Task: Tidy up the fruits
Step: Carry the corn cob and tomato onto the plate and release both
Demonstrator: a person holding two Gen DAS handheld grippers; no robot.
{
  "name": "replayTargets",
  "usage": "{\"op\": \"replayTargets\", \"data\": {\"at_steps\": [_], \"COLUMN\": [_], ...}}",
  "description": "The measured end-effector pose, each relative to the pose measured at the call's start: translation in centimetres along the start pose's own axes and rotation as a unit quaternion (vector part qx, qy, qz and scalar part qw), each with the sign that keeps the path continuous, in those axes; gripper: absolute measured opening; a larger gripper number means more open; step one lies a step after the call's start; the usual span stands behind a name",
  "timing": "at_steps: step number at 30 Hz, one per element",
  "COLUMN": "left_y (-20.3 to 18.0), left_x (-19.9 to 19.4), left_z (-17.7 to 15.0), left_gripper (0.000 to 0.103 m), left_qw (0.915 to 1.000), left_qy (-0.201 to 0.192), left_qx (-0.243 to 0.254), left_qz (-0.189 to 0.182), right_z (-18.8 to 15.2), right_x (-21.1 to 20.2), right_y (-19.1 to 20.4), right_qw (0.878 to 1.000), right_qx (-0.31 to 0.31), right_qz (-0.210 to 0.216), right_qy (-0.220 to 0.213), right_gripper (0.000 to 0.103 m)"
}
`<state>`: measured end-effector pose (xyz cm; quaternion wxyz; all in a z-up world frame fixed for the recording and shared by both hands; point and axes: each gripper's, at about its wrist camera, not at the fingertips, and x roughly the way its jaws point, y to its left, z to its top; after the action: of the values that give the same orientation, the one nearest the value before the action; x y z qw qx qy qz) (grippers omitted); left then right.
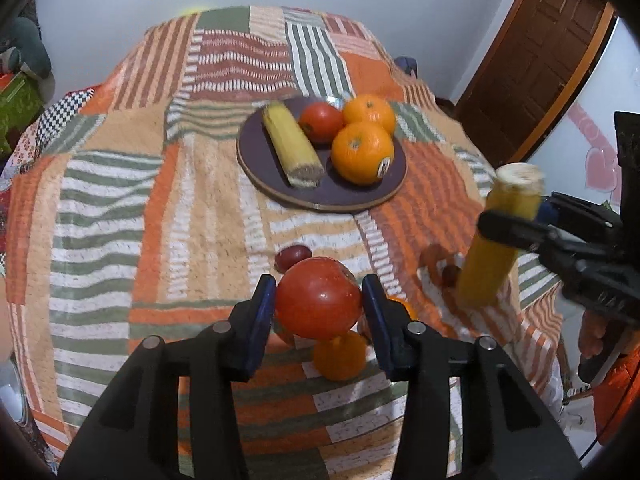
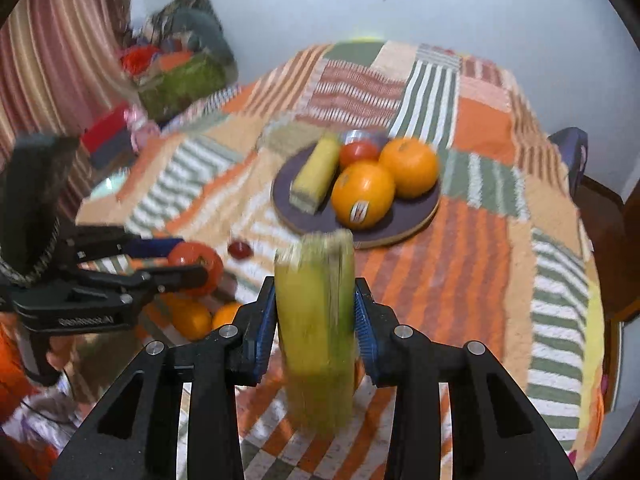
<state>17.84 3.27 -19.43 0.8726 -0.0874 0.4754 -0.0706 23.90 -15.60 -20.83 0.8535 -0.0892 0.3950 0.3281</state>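
Observation:
My left gripper [image 1: 318, 286] is shut on a red tomato [image 1: 316, 306], held just above the cloth. My right gripper [image 2: 315, 292] is shut on an upright yellow corn cob [image 2: 316, 328], blurred, to the right of the tomato. Farther back, a dark round plate [image 1: 256, 160] carries another corn cob [image 1: 292, 146], a tomato [image 1: 320, 120] and two oranges [image 1: 362, 152]. A small dark red fruit [image 1: 294, 256] lies on the cloth behind the held tomato. Small oranges [image 2: 192, 320] lie below the left gripper [image 2: 188, 260].
A patchwork striped cloth [image 1: 120, 220] covers the round table. A wooden door [image 1: 540, 60] stands at the right, a chair [image 2: 600, 208] by the table's right edge. Cushions and boxes [image 2: 180, 72] pile up at the far left beside a striped curtain [image 2: 60, 40].

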Motion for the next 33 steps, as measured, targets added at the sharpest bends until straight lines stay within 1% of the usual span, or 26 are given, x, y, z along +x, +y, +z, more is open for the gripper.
{"op": "replayTargets", "data": {"at_steps": [4, 6, 11, 15, 19, 25, 30, 33], "left_y": [0.1, 0.2, 0.7, 1.2, 1.9, 2.5, 3.3, 4.1], "left_x": [-0.9, -1.3, -1.7, -1.3, -0.7, 1.0, 3.5, 5.6], "left_z": [0.9, 1.5, 3.0, 4.4, 5.9, 7.7, 9.1, 9.5], "left_gripper": [0.044, 0.044, 0.044, 0.044, 0.044, 0.044, 0.044, 0.044], "left_qw": [0.9999, 0.9997, 0.9991, 0.9988, 0.9985, 0.9985, 0.9989, 0.9992], "left_qy": [-0.016, -0.024, -0.04, -0.047, -0.052, -0.05, -0.039, -0.025], "left_qx": [0.0, -0.002, -0.005, -0.006, -0.007, -0.006, -0.01, -0.017], "left_qz": [0.004, 0.004, 0.009, 0.015, 0.018, 0.021, 0.024, 0.025], "right_z": [1.7, 2.6, 4.2, 5.3, 6.3, 7.4, 8.1, 8.4], "right_x": [-1.4, -1.5, -0.8, 0.3, 1.6, 4.7, 7.6, 9.3], "right_y": [0.0, -0.2, -0.2, -0.2, -0.1, 0.0, -0.1, -0.4], "right_qw": [0.999, 0.999, 0.999, 0.999, 0.999, 0.999, 0.999, 1.0], "right_qx": [0.001, 0.008, 0.01, 0.013, 0.01, 0.007, 0.005, 0.002], "right_qz": [-0.008, -0.002, -0.003, 0.009, 0.017, 0.031, 0.035, 0.025], "right_qy": [-0.033, -0.041, -0.052, -0.052, -0.045, -0.022, 0.002, 0.018], "right_gripper": [0.033, 0.033, 0.033, 0.033, 0.033, 0.033, 0.033, 0.033]}}
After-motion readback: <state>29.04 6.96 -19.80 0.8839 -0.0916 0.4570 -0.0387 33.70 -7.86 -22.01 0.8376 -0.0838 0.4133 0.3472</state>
